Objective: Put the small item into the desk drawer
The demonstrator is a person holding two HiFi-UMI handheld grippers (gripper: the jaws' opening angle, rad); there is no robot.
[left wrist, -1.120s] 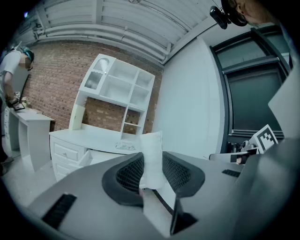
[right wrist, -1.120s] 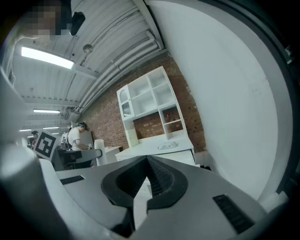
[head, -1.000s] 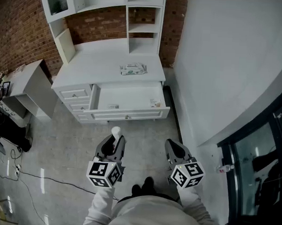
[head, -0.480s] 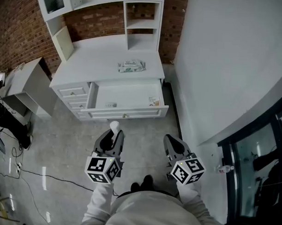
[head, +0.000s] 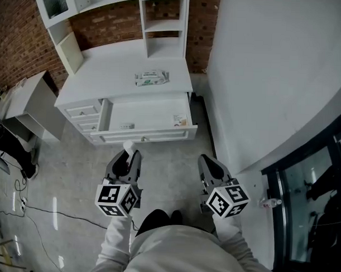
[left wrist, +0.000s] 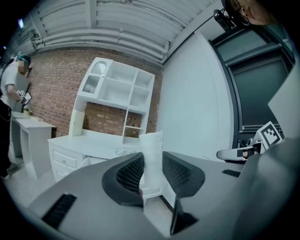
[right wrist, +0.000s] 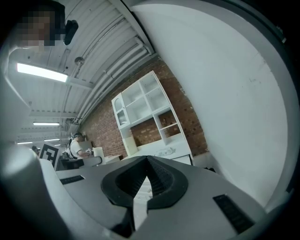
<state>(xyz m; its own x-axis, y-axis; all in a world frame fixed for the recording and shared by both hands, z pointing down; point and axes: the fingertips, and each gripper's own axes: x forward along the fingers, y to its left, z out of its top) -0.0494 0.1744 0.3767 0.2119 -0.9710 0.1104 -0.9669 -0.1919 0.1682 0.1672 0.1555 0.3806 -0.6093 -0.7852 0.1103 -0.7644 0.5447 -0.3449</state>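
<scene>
The white desk (head: 120, 69) stands ahead with its wide drawer (head: 149, 111) pulled open. My left gripper (head: 128, 154) hangs short of the drawer front, over the floor, shut on a small white upright item (head: 128, 145). In the left gripper view that item (left wrist: 151, 157) stands clamped between the ribbed pads (left wrist: 129, 173) of the left gripper (left wrist: 151, 164). To its right, level with it, my right gripper (head: 207, 162) is shut with nothing in it. Its tips meet in the right gripper view (right wrist: 147, 161).
A wipes pack (head: 151, 77) lies on the desktop under the hutch shelves (head: 163, 21). Two small paper items (head: 181, 121) lie in the drawer. A white wall (head: 262, 80) runs close on the right. A small side table (head: 26, 102) and floor cables (head: 23, 206) are left. A person (left wrist: 9, 84) stands far left.
Both grippers have moved a little forward toward the desk. The left one still holds the white item, and the right one stays shut.
</scene>
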